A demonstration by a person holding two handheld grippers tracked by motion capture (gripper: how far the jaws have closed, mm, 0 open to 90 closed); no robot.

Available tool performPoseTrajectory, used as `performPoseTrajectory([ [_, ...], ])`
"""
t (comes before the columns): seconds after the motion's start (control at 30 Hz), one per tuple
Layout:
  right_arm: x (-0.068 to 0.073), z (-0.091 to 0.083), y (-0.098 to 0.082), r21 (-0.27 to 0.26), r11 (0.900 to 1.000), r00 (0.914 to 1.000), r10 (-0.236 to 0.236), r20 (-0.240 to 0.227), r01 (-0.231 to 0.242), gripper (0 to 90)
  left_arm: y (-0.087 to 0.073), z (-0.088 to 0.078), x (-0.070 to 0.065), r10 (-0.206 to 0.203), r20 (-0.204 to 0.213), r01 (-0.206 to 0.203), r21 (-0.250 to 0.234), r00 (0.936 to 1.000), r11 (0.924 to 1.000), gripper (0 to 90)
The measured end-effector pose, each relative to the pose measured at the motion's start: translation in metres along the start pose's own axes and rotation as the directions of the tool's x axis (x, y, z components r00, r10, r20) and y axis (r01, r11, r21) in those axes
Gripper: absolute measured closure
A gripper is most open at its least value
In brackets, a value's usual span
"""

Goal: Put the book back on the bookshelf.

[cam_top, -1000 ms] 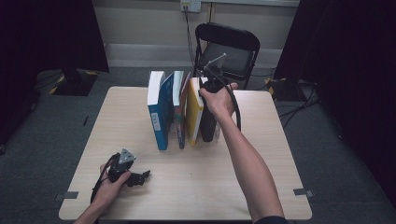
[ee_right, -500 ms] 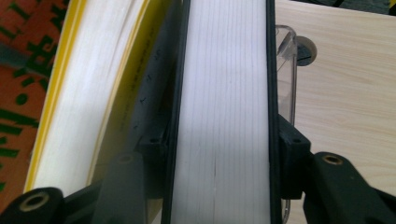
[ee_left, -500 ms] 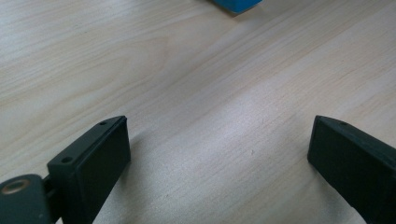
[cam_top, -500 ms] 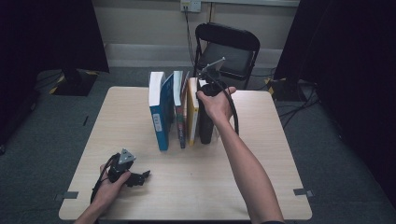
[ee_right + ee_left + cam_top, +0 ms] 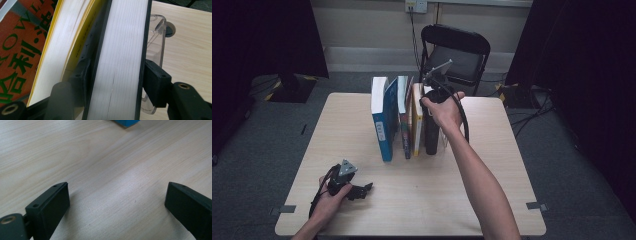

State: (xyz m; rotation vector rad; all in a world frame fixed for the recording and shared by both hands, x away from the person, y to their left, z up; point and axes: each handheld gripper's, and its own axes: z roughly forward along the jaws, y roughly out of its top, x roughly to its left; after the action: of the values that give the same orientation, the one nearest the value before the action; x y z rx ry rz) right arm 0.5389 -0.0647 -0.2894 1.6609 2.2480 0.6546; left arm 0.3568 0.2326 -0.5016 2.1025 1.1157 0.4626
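A row of books stands upright mid-table: a blue book (image 5: 384,125), a red-covered book (image 5: 403,115), a yellow book (image 5: 416,125) and a black book (image 5: 431,130). My right gripper (image 5: 432,102) reaches down over the top of the black book (image 5: 120,50). Its jaws (image 5: 116,75) have just been opening and now straddle that book loosely, one of them slipped between it and the yellow book (image 5: 62,37). My left gripper (image 5: 364,190) rests open on the table near the front left, with bare wood between its jaws (image 5: 116,195).
A clear plastic bookend (image 5: 156,37) props the right side of the black book. The wooden table (image 5: 492,175) has free room right of the books and in front of them. A black folding chair (image 5: 454,50) stands behind the far edge. Cables lie on the floor.
My right hand has shifted slightly toward the far side at the top of the black book. The books and the left hand stay where they were.
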Motion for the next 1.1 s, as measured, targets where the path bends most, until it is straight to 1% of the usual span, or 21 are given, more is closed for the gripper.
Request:
performPoseTrajectory([
  [0.13, -0.003, 0.0, -0.003, -0.023, 1.0, 0.9998, -0.003, -0.02, 0.002, 43.9, 0.0, 0.0, 0.0, 0.001, -0.001, -0.001, -0.001, 1.0, 1.0, 5.6],
  [0.23, -0.003, 0.0, -0.003, -0.014, 1.0, 0.9997, 0.004, -0.023, -0.005, 44.2, 0.0, 0.0, 0.0, 0.001, -0.001, -0.001, -0.001, 1.0, 1.0, 5.5],
  [0.3, -0.002, 0.001, -0.002, -0.008, 1.0, 0.9999, 0.01, -0.012, -0.01, 45.3, 0.0, 0.0, 0.0, 0.0, -0.001, 0.0, -0.001, 1.0, 1.0, 5.6],
  [0.37, 0.0, 0.0, -0.001, -0.001, 1.0, 0.9999, 0.011, 0.012, -0.011, 48.7, 0.0, 0.0, 0.0, 0.0, -0.001, 0.0, -0.001, 1.0, 1.0, 5.6],
  [0.4, 0.001, -0.001, 0.0, -0.009, 1.0, 0.9991, 0.014, 0.041, -0.013, 50.8, 0.0, 0.0, 0.0, 0.0, -0.001, 0.0, -0.001, 1.0, 1.0, 5.5],
  [0.43, 0.002, -0.002, 0.0, -0.012, 1.0, 0.9981, 0.015, 0.06, -0.015, 52.6, 0.0, 0.0, 0.0, 0.0, -0.001, 0.0, -0.001, 1.0, 1.0, 5.6],
  [0.47, 0.002, -0.003, 0.001, -0.026, 1.0, 0.9964, 0.013, 0.084, -0.011, 53.6, 0.0, 0.0, 0.0, 0.0, -0.001, 0.0, -0.001, 1.0, 1.0, 5.5],
  [0.53, 0.0, -0.003, 0.001, -0.032, 0.999, 0.9967, 0.02, 0.079, -0.017, 54.0, 0.0, 0.0, 0.0, 0.0, -0.001, 0.0, -0.001, 1.0, 1.0, 5.6],
  [0.77, 0.001, -0.003, 0.004, -0.041, 0.999, 0.9959, 0.028, 0.086, -0.024, 54.5, 0.0, 0.0, 0.0, 0.0, 0.0, 0.0, 0.003, 1.0, 1.0, 5.6],
  [0.83, 0.001, -0.005, 0.007, -0.061, 0.998, 0.9957, 0.038, 0.084, -0.033, 54.6, 0.0, 0.0, -0.001, -0.008, -0.001, 0.008, -0.004, 1.0, 1.0, 5.6],
  [0.9, 0.0, -0.006, 0.008, -0.069, 0.997, 0.9957, 0.043, 0.082, -0.037, 54.6, 0.0, 0.0, 0.0, -0.007, -0.001, 0.007, -0.005, 1.0, 1.0, 5.6],
  [0.93, -0.001, -0.006, 0.009, -0.085, 0.996, 0.9953, 0.048, 0.084, -0.041, 54.6, 0.0, 0.0, 0.0, -0.007, -0.001, 0.007, -0.005, 1.0, 1.0, 5.6],
  [1.0, -0.003, -0.005, 0.009, -0.1, 0.995, 0.996, 0.04, 0.08, -0.032, 54.7, -0.001, 0.0, 0.0, -0.004, -0.001, 0.004, -0.004, 1.0, 1.0, 5.6],
  [1.03, -0.003, -0.005, 0.007, -0.125, 0.991, 0.9949, 0.054, 0.086, -0.043, 54.7, -0.001, -0.001, 0.0, -0.004, -0.001, 0.004, -0.004, 1.0, 1.0, 5.6],
  [1.07, -0.003, -0.004, 0.006, -0.154, 0.987, 0.9943, 0.057, 0.09, -0.043, 54.7, -0.001, -0.001, 0.0, -0.004, -0.001, 0.004, -0.004, 1.0, 1.0, 5.5],
  [1.1, -0.002, -0.004, 0.006, -0.166, 0.985, 0.9947, 0.054, 0.087, -0.039, 54.7, -0.001, -0.001, 0.0, -0.005, -0.001, 0.005, -0.004, 1.0, 1.0, 5.6],
])
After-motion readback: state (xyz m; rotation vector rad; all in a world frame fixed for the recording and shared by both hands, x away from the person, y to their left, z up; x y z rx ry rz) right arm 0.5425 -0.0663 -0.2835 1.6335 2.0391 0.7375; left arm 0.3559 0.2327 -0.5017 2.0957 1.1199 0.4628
